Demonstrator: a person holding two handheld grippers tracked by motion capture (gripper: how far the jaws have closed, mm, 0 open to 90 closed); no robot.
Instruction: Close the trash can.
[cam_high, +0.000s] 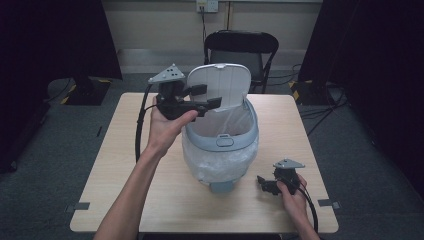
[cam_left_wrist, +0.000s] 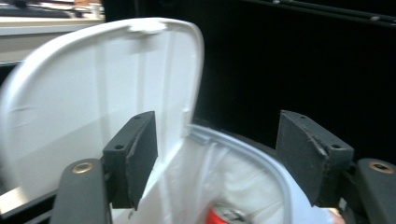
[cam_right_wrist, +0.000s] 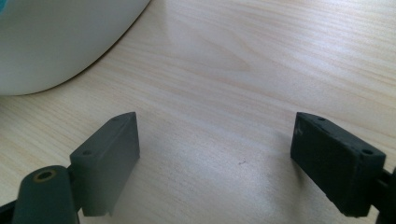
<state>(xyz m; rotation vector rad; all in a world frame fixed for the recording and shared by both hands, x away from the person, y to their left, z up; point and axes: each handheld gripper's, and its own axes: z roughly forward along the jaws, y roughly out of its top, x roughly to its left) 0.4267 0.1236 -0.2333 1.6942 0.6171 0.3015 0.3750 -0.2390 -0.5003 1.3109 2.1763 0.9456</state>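
Note:
A pale grey bin (cam_high: 220, 145) with a clear plastic liner (cam_left_wrist: 219, 175) stands in the middle of the wooden table (cam_high: 125, 165). Its white lid (cam_high: 225, 82) stands raised at the back. My left gripper (cam_high: 210, 96) hangs at the bin's left rim, jaws open and pointing across the mouth. In the left gripper view its jaws (cam_left_wrist: 217, 154) frame the lid (cam_left_wrist: 93, 93) and the rim (cam_left_wrist: 261, 158), and nothing sits between them. A red can (cam_left_wrist: 223, 215) lies down inside the liner. My right gripper (cam_high: 262, 184) rests low on the table right of the bin, open (cam_right_wrist: 215, 158) over bare wood, with the bin's wall (cam_right_wrist: 56, 37) ahead.
A black folding chair (cam_high: 242, 47) stands behind the table. Dark screens flank both sides of the room. Bare tabletop lies left of the bin and along the front edge.

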